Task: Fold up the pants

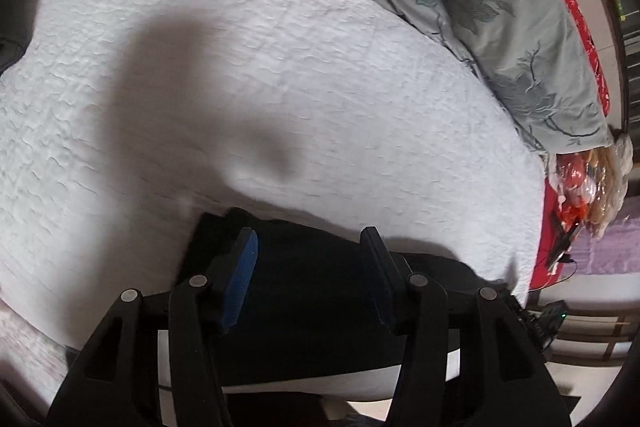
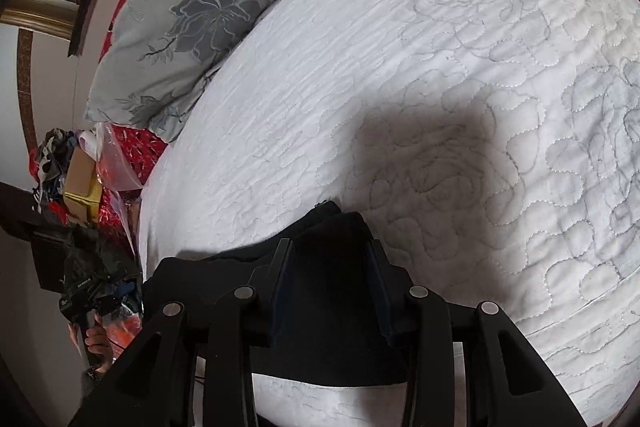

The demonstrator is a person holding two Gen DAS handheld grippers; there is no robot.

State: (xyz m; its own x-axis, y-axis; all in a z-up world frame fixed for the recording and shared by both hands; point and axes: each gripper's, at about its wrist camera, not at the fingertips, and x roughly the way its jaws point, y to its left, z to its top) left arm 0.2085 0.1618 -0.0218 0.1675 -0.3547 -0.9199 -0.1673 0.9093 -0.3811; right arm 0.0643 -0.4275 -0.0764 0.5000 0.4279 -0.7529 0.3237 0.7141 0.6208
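Pants (image 1: 316, 307) lie dark on the white quilt (image 1: 240, 67) at the near edge of the bed, right under both your tools. Your left gripper (image 1: 310, 251) has its 2 fingers spread with black cloth between them; your right gripper (image 2: 330, 255) is spread the same way over the fabric. Beside the quilt rests a grey floral pillow (image 2: 192, 7).
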